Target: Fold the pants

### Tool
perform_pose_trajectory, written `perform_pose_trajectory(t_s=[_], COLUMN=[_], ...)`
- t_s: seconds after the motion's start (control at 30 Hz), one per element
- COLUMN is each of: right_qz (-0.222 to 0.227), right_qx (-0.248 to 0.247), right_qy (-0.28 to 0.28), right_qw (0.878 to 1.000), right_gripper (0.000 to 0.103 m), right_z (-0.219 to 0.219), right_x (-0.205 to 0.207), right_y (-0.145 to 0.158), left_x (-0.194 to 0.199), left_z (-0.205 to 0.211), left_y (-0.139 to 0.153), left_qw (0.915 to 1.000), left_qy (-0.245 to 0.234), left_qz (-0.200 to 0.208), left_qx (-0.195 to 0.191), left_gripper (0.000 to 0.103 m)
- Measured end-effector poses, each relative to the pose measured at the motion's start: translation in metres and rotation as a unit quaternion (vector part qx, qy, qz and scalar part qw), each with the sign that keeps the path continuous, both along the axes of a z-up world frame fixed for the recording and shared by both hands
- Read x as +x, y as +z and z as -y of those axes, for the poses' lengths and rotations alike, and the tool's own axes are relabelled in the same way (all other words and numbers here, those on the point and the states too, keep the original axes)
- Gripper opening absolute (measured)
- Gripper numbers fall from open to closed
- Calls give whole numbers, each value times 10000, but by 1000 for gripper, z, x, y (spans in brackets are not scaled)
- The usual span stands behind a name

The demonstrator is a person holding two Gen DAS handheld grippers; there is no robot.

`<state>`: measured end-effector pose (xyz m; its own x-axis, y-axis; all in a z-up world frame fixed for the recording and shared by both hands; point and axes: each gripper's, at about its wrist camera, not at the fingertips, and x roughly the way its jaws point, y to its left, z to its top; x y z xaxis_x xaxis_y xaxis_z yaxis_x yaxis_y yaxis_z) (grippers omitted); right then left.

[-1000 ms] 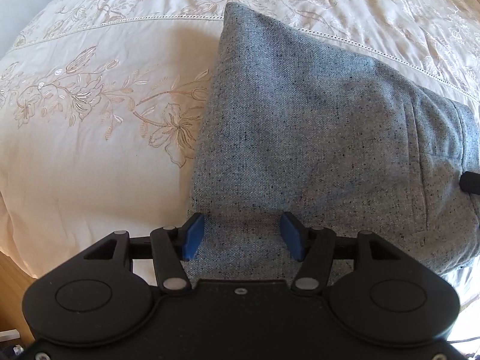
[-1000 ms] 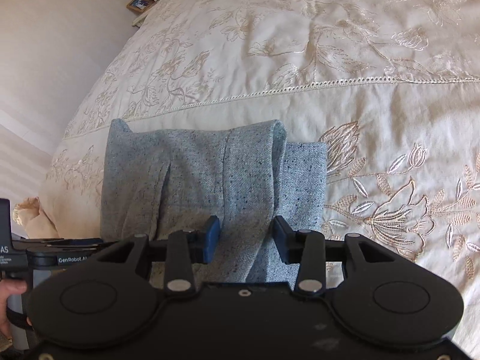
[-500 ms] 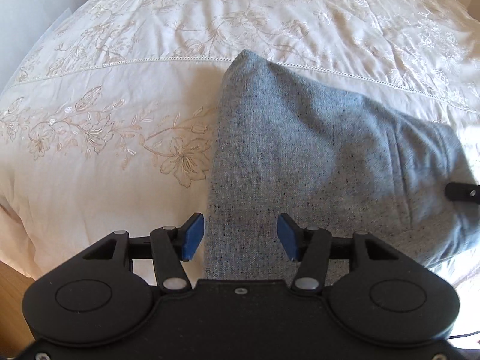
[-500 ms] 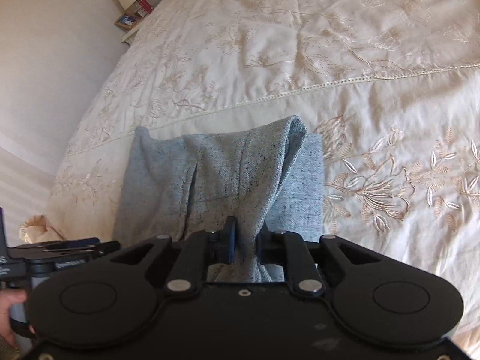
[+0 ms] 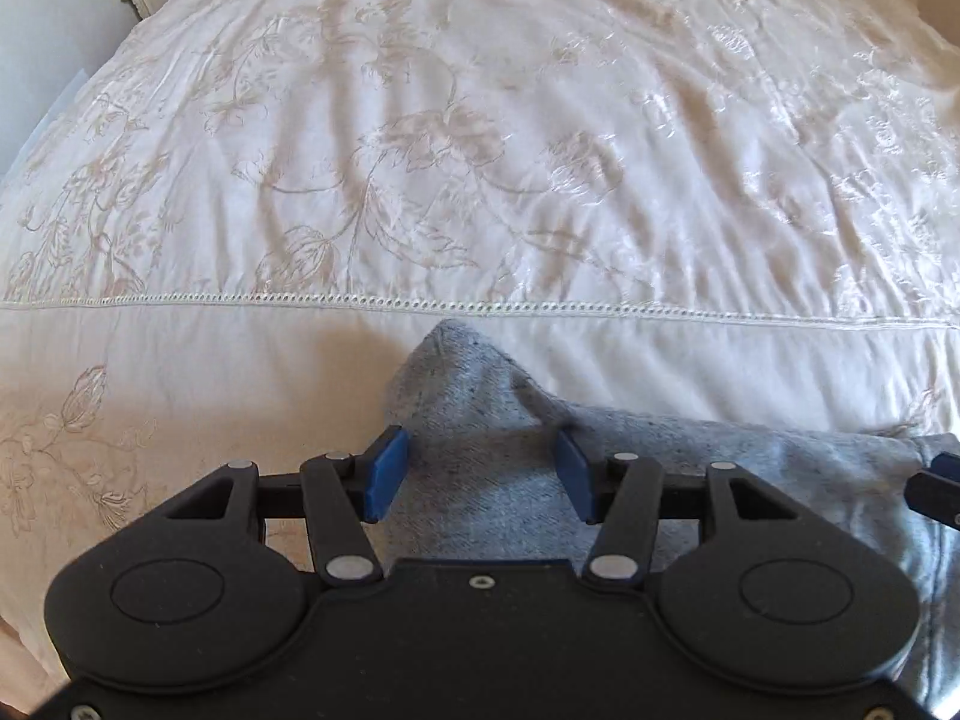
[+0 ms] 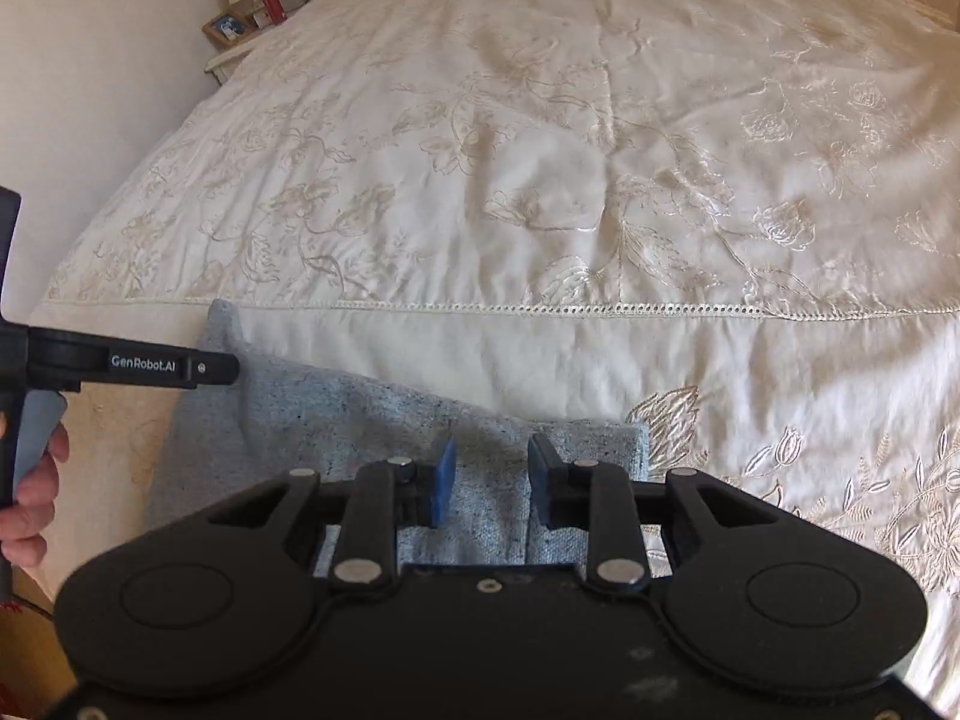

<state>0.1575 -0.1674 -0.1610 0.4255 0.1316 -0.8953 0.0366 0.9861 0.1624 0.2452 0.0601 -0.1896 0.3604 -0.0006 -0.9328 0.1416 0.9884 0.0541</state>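
The grey tweed pants lie folded on the cream bedspread near its front edge; they also show in the right wrist view. My left gripper is open, its blue pads either side of a raised fold of the pants without pinching it. My right gripper is open, its fingers standing over the right part of the folded pants. The left gripper's arm shows at the left of the right wrist view, beside the pants' left edge.
The embroidered bedspread stretches far ahead, with a lace seam crossing it. A bedside table with a lamp and picture frames stands at the far left. A hand holds the left gripper's handle.
The right gripper, shut on the pants half a second ago, has opened and let go. Both grippers have tilted up, so more of the bed shows and the pants sit lower in view.
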Motion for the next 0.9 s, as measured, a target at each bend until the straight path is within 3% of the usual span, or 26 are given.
perform_pose_trajectory(t_s=[0.13,0.3,0.47,0.63,0.77,0.9], right_qz=[-121,-52,7,-268,-96,47], right_qx=[-196,-334,-111,-360,-385,-265], right_qy=[-219,-178,75,465,573,232], right_qw=[9995,9993,9999,9979,9976,9994], right_gripper=[27,28,30,34,38,40], right_z=[7,5,-5,-11,-7,12], right_x=[11,10,-39,-94,-106,-96], right_y=[-20,-10,11,-11,-10,-2], left_x=[12,-7,-66,-119,-133,-123], left_z=[-11,-19,-34,-34,-46,-59], left_y=[-27,-5,20,-13,-12,-1], left_qw=[9995,9998,9993,9978,9991,9994], left_qy=[-67,-28,-67,-434,-89,189], left_qz=[-322,-116,74,-489,-403,-136], left_qx=[-3,-157,-351,59,-136,-273], left_gripper=[73,68,67,71,76,75])
